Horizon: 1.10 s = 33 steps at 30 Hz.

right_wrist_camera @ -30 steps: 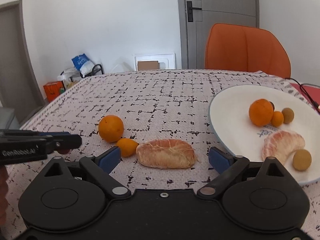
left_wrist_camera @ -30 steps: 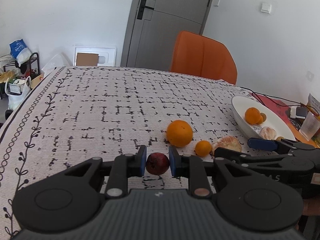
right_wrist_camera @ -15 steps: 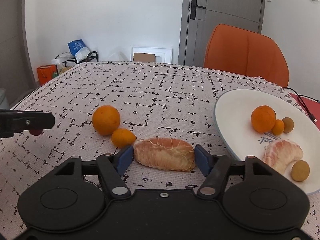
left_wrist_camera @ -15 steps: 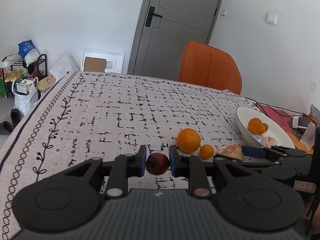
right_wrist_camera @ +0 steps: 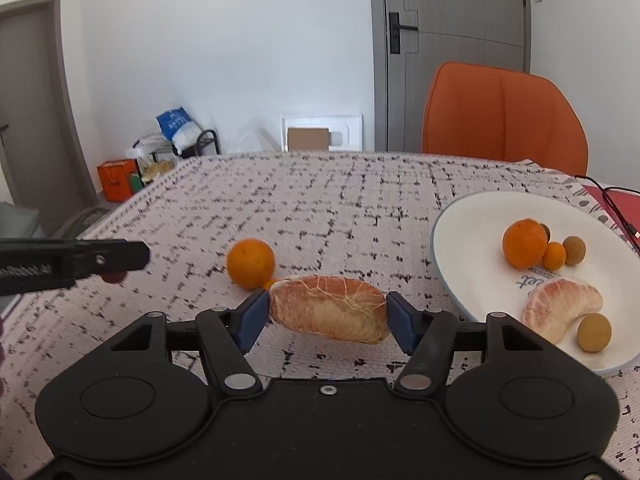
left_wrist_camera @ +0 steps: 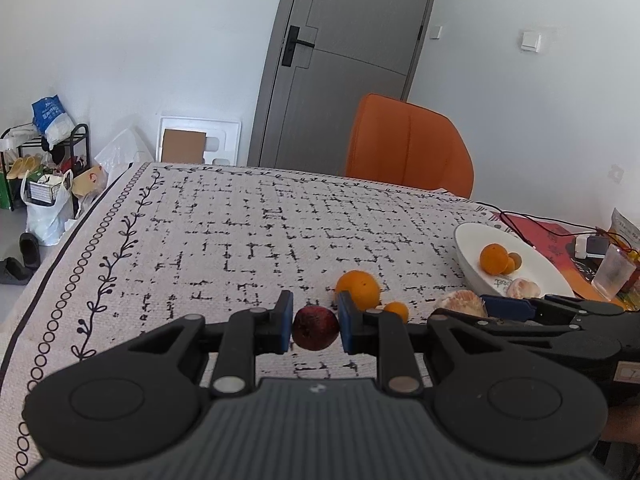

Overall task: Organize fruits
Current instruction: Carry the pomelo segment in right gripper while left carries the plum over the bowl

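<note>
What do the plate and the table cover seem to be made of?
Plate: probably glazed ceramic; it is white, smooth and slightly glossy, with printed lettering. Table cover: woven fabric, matte, with a visible coarse weave and a printed black pattern.

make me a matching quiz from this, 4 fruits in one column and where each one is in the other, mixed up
Things
1. dark red fruit
2. big peeled citrus segment
3. large loose orange
4. curved peeled segment

Places
A. lying on the white plate
B. on the tablecloth, not gripped
C. between the fingers of the left gripper
D. between the fingers of the right gripper

Pairs: 1-C, 2-D, 3-B, 4-A
</note>
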Tool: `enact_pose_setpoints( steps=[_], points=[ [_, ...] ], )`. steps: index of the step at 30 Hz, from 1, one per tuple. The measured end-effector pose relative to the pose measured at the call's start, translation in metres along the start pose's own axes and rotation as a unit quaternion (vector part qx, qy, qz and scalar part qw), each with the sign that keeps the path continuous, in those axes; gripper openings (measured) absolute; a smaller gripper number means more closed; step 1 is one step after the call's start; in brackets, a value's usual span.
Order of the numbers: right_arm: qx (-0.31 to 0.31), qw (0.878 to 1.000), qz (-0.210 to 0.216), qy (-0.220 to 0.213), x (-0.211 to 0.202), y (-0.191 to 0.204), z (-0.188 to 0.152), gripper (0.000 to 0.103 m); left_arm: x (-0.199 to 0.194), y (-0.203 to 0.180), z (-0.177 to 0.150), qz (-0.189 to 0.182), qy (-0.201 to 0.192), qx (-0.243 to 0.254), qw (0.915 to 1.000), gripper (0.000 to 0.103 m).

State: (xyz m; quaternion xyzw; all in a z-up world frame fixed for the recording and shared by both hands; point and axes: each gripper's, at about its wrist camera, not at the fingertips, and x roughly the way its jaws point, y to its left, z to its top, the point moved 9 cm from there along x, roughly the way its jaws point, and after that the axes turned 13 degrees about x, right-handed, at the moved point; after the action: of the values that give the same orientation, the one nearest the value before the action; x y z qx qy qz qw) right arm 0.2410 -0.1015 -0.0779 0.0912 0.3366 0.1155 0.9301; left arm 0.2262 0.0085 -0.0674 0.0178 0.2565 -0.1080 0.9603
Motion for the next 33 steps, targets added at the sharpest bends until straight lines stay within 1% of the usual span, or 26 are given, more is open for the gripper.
enact_pose_setpoints(
  steps=[10, 14, 20, 33],
  points=[
    [0.0, 1.0, 0.012, -0.027, -0.025, -0.002, 0.019, 0.061, -0.004, -0.023, 0.023, -0.014, -0.022, 0.015, 0.9995, 0.022],
    [0.0, 0.999, 0.007, -0.036, -0.034, -0.007, 0.023, 0.061, -0.001, -0.034, 0.028, -0.023, -0.027, 0.019, 0.9992, 0.022],
    [0.01, 0.999, -0.006, -0.051, -0.045, -0.025, 0.03, 0.061, 0.007, -0.055, 0.037, -0.041, -0.029, 0.036, 0.9981, 0.022],
    [0.036, 0.997, -0.028, -0.068, -0.058, -0.072, 0.036, 0.061, 0.028, -0.1, 0.047, -0.062, -0.032, 0.07, 0.9951, 0.022]
  ],
)
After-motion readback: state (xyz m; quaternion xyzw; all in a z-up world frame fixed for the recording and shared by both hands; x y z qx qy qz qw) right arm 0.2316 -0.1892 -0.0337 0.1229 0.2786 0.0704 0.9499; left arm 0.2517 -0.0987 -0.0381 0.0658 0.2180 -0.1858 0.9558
